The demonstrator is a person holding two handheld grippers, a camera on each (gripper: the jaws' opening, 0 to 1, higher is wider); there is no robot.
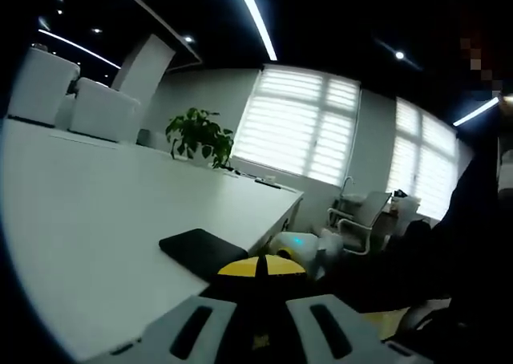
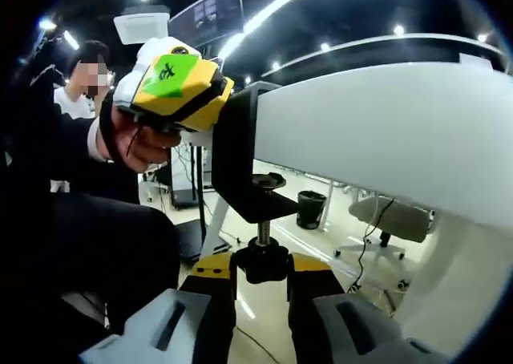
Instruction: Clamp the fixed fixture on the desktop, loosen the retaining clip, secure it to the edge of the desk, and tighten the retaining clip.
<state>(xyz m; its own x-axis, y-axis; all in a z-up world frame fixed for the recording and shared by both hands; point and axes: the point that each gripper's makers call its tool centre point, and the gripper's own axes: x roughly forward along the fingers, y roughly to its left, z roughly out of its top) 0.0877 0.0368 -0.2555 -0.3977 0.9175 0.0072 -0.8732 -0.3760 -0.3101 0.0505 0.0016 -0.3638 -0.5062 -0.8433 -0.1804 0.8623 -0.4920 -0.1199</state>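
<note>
in your left gripper view the left gripper (image 1: 260, 320) is showing just its two pale jaw tips at the bottom, with a dark piece and a yellow bit filling the gap between them. what that piece is, and whether the jaws are clenching it, you cannot tell. a flat black pad (image 1: 200, 250) is lying on the white desk (image 1: 96, 220) near its edge, its near end cut off by the gripper. a potted plant (image 1: 200, 138) is sitting far down the desk by the blinds.

in your right gripper view the black c-shaped fixture (image 2: 240, 159) is sitting over the desk edge (image 2: 385, 131), its lower arm under the top. the right gripper (image 2: 262, 308) is coming up from below, jaws closing on the black screw knob (image 2: 261, 260). your hand (image 2: 140, 143) is holding the left gripper (image 2: 172, 83) against the fixture's top; its jaws are hidden behind its body.
</note>
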